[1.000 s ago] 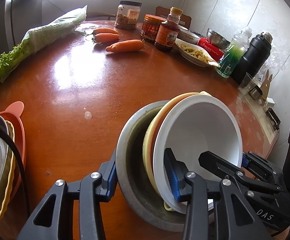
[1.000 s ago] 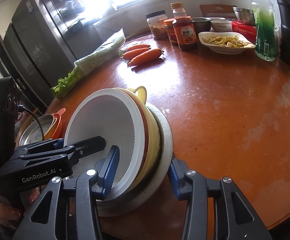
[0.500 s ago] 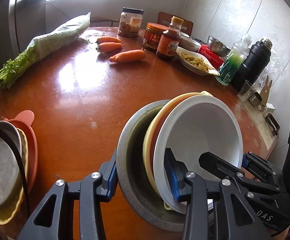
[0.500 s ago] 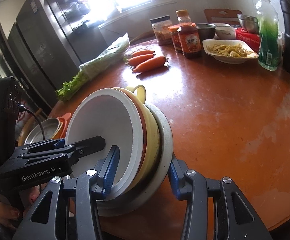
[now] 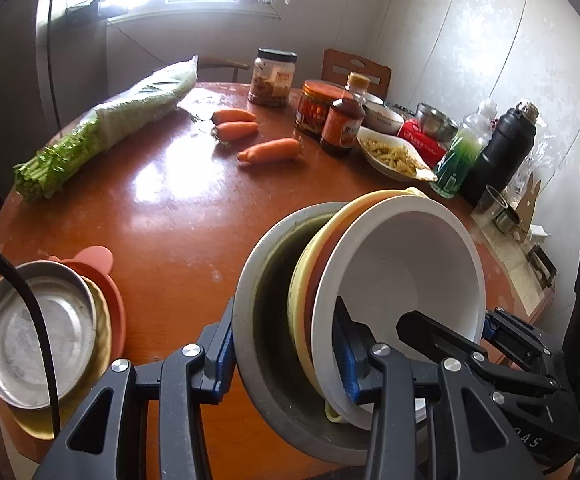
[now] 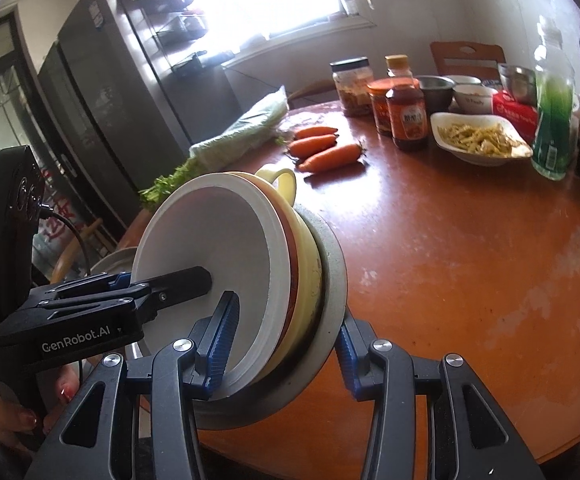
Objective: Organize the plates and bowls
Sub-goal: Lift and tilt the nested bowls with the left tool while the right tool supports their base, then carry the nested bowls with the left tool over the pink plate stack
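Note:
A nested stack of bowls is held above the round table: a white bowl innermost, then an orange and a yellow one, in a grey bowl. My left gripper is shut on the stack's near rim, one finger inside the white bowl, one outside the grey. My right gripper is shut on the same stack from the opposite side. A second stack of a steel plate on yellow and pink plates lies at the table's left edge.
On the wooden table lie bagged celery, three carrots, jars and a sauce bottle, a dish of food, a green bottle and a black flask. A dark fridge stands at left.
Both grippers have lifted the bowl stack higher and pulled back from the table. The plate stack at the left has come further into the left wrist view.

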Tool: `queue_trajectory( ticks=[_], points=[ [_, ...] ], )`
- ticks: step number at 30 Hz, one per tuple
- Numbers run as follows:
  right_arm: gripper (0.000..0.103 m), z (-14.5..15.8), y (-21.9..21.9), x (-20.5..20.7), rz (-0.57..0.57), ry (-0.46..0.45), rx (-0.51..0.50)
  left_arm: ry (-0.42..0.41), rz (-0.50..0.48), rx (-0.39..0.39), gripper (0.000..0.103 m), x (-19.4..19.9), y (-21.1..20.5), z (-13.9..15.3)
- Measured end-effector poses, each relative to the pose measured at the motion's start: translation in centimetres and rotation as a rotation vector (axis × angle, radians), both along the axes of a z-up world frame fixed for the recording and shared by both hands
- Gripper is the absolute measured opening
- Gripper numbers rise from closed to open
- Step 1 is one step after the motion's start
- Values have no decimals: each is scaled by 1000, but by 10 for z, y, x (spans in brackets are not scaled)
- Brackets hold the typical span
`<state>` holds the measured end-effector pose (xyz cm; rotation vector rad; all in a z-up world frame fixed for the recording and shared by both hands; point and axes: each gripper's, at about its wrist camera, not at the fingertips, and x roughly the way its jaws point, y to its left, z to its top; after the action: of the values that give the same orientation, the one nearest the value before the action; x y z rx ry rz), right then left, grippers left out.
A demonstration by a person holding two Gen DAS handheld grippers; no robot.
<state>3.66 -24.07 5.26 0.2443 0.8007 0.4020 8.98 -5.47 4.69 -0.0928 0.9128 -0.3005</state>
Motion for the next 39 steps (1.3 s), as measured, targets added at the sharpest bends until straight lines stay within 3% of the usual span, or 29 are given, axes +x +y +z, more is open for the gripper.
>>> queue_trajectory(
  ticks=[20, 39],
  points=[
    [47, 45, 54, 6, 88, -99, 7, -89, 82, -30, 42, -14, 61, 45],
    [47, 68, 126, 28, 200, -153, -18, -142, 182, -37, 42, -22, 138, 72]
  ],
)
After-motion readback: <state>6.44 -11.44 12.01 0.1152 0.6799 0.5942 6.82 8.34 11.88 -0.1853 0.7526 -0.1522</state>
